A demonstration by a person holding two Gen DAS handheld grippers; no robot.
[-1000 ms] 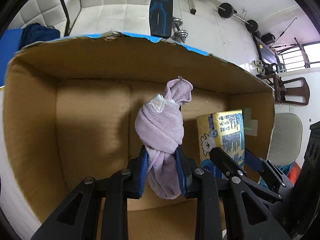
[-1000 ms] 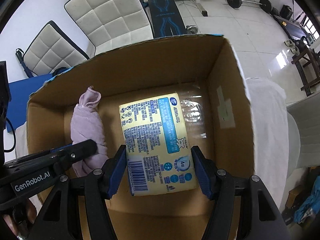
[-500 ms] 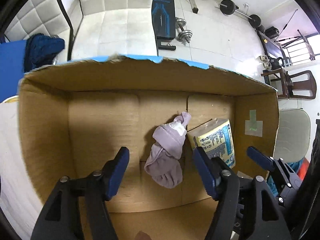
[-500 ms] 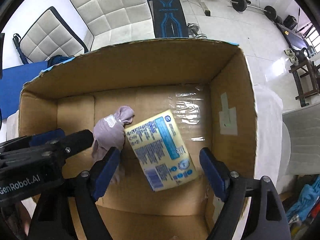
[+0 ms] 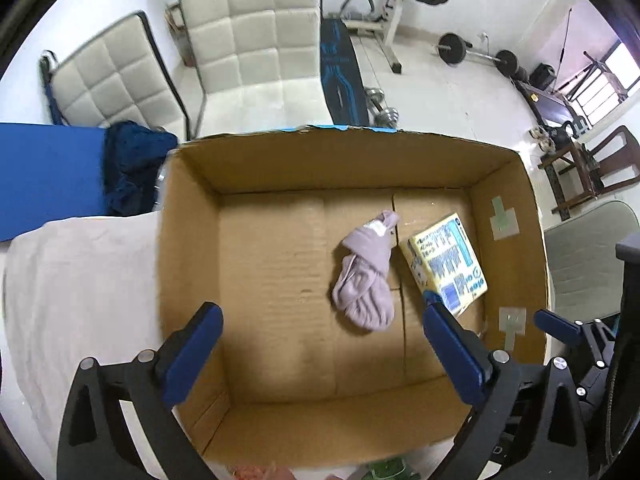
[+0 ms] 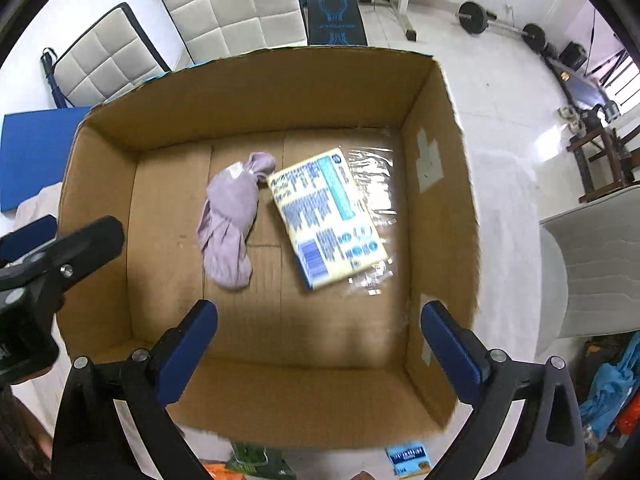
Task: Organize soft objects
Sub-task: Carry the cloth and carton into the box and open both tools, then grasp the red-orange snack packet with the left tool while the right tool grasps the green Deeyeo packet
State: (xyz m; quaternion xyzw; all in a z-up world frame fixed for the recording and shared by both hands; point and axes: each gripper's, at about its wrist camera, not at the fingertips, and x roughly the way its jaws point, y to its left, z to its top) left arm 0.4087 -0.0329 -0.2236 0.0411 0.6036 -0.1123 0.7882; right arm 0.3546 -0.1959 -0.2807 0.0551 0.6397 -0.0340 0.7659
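Observation:
An open cardboard box stands on a white cloth. On its floor lie a knotted lilac cloth and, touching its right side, a yellow and blue tissue pack. My left gripper is open and empty, held above the box's near part. My right gripper is open and empty, also above the near part. The left gripper's black body shows at the left of the right wrist view.
Small packets lie on the cloth in front of the box: green, blue and orange. White padded chairs, a blue mat, a dark blue garment and gym weights stand behind the box. A grey chair is at the right.
Both grippers let go: the lilac cloth and the tissue pack dropped onto the box floor. Both grippers opened wide and pulled up and back from the box.

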